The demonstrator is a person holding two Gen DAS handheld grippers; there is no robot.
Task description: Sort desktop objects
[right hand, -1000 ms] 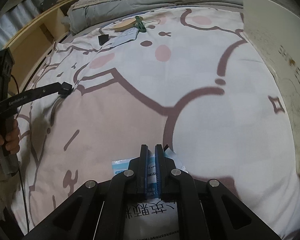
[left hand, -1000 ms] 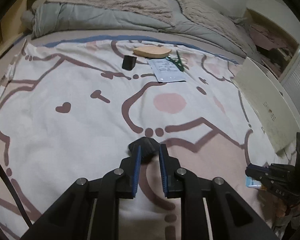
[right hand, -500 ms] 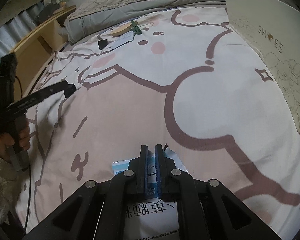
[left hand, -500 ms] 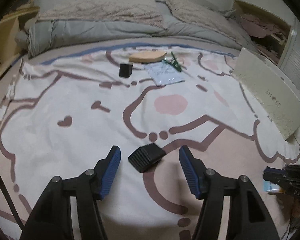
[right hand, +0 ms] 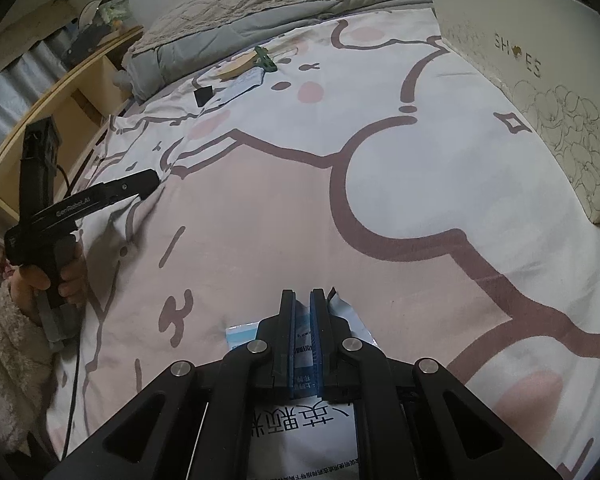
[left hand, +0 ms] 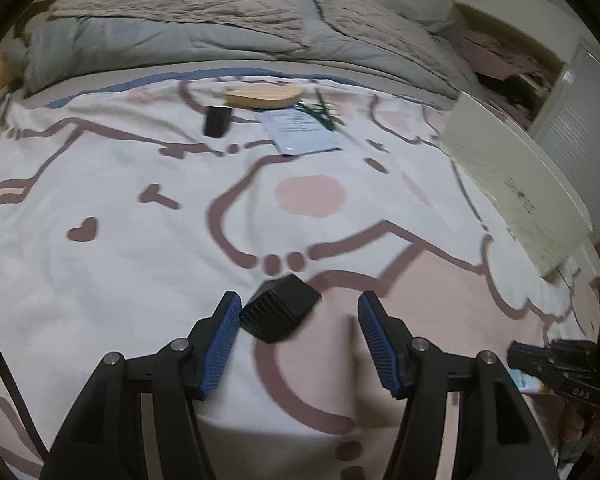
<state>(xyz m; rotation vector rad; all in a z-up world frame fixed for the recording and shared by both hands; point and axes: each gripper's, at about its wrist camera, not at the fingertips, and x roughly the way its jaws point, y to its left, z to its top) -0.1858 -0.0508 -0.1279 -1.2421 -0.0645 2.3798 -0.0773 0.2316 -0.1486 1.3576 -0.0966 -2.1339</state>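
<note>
My left gripper [left hand: 298, 312] is open over the bedspread, with a black ribbed block [left hand: 280, 312] lying loose between its fingers, close to the left pad. My right gripper [right hand: 304, 312] is shut on a white and blue packet [right hand: 300, 360] with printed text, held just above the bedspread. Far off lie a small black box [left hand: 217, 121], a wooden piece [left hand: 264, 96], a flat white packet [left hand: 300, 132] and a green clip [left hand: 324, 114]. The same group shows in the right wrist view around the black box [right hand: 203, 95].
A white shoe box [left hand: 512, 184] stands on the right side of the bed, also in the right wrist view [right hand: 540, 80]. A grey quilt [left hand: 180, 40] is piled at the back. A wooden shelf [right hand: 60, 100] runs along the bed's left side.
My left gripper opened and let go of the black ribbed block, which now lies on the bedspread. My right gripper kept its hold on the packet and shifted.
</note>
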